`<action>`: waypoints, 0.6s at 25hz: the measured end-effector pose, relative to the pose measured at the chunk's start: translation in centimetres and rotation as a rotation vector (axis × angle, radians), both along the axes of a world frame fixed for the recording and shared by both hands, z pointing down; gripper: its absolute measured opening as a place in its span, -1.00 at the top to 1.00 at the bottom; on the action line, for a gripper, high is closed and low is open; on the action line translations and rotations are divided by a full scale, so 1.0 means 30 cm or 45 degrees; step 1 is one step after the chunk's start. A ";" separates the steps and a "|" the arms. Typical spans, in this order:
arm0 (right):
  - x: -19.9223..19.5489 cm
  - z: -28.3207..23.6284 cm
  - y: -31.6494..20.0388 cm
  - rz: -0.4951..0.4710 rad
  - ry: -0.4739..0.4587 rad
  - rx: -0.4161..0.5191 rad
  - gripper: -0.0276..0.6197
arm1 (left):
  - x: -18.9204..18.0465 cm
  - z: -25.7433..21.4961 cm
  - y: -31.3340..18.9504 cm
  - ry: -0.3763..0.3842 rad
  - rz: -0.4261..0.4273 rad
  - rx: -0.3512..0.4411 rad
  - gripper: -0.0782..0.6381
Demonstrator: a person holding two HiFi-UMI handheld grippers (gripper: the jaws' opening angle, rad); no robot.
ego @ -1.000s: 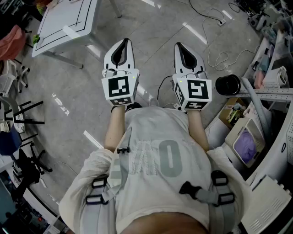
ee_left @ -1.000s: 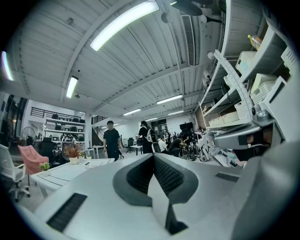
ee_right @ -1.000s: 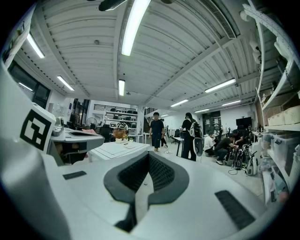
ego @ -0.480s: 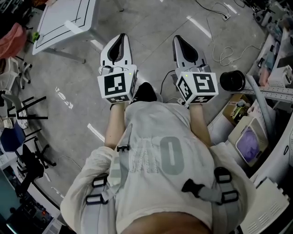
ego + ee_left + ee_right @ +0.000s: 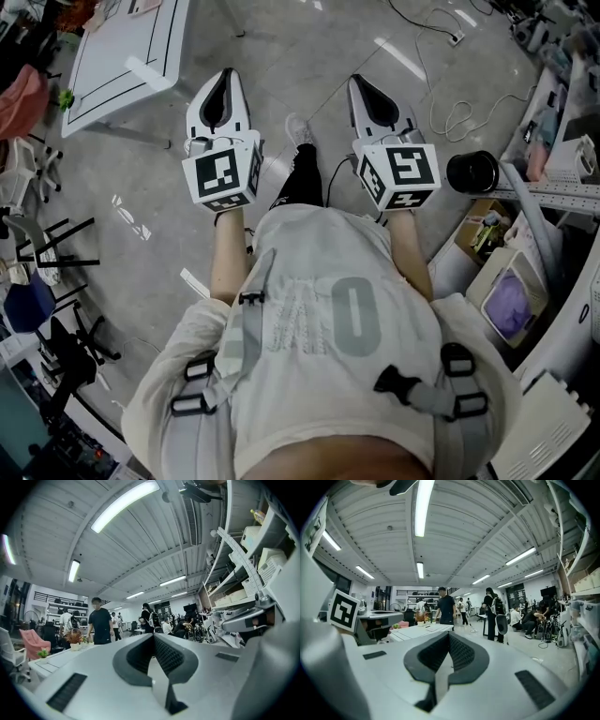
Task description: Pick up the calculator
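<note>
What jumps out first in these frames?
Two white claws are held out side by side in the middle of the head view: the left claw and the right claw, both shut on nothing, with marker cubes at the back. A white table stands at upper left and a black cylinder at right. No calculator shows.

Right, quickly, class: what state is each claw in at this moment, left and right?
Left claw: closed, holding nothing.
Right claw: closed, holding nothing.

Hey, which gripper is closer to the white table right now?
Left. The left gripper is just right of the white table in the head view; the right gripper sits farther right, beyond it.
</note>
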State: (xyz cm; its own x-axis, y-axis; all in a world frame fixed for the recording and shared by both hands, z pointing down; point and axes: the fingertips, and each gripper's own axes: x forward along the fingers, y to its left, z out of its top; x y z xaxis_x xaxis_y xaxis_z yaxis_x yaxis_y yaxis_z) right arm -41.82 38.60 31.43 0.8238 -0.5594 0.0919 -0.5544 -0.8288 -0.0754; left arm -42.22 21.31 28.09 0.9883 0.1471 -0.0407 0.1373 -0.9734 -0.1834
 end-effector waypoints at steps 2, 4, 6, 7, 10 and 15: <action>0.061 -0.015 0.018 0.009 0.025 0.012 0.89 | 0.057 -0.002 -0.005 0.014 0.018 0.011 0.73; 0.141 -0.051 0.029 0.012 0.073 0.031 0.89 | 0.127 -0.010 -0.016 0.033 0.026 0.022 0.73; 0.226 -0.087 0.030 0.017 0.119 0.042 0.89 | 0.205 -0.020 -0.033 0.051 0.020 0.029 0.73; 0.265 -0.097 0.028 0.017 0.130 0.043 0.89 | 0.243 -0.025 -0.041 0.056 0.014 0.030 0.73; 0.376 -0.107 0.012 -0.004 0.133 0.038 0.89 | 0.350 -0.056 -0.057 0.080 -0.001 0.019 0.73; 0.571 -0.079 -0.065 -0.072 0.080 0.016 0.89 | 0.539 -0.063 -0.112 0.065 -0.036 -0.012 0.73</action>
